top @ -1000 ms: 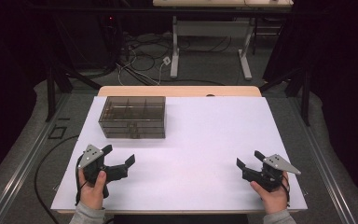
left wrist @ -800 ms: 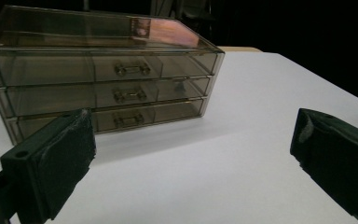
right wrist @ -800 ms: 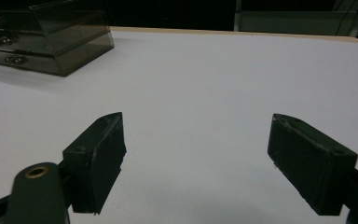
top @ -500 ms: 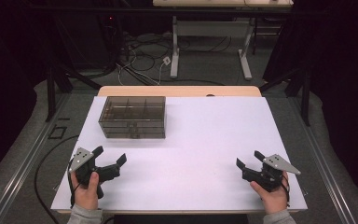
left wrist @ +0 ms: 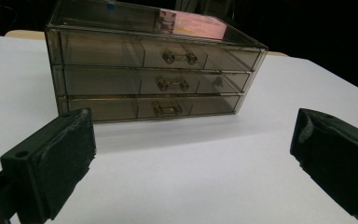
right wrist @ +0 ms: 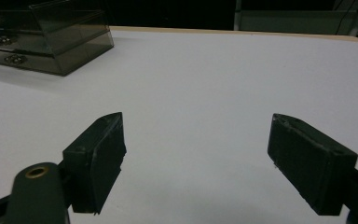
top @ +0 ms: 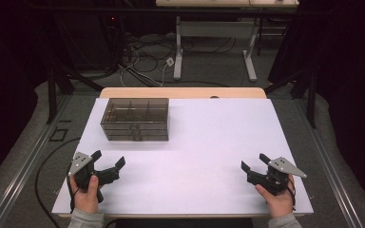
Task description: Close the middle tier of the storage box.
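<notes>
Two tools are seen at the near edge of the white table [top: 209, 142], one held in each hand. The left tool [top: 108, 165] is held at the near left, its jaws spread wide with nothing between them; in the left gripper view the gap between the two black jaws is occupied by bare table surface, and no object is touched. The right tool [top: 253, 165] is held at the near right, its jaws likewise set wide apart and empty, with bare white surface seen between them in the right gripper view.

One smoky transparent drawer box [top: 135, 118] is placed at the far left of the table, well apart from both tools. Three drawers are counted in it, stacked one above another, and each front is fitted with one small metal handle [left wrist: 179, 57]. A pink label [left wrist: 199, 24] is seen on its top. The left tool is pointed toward the box's front.

Two hands are counted: the left hand [top: 86, 192] and the right hand [top: 278, 199].
</notes>
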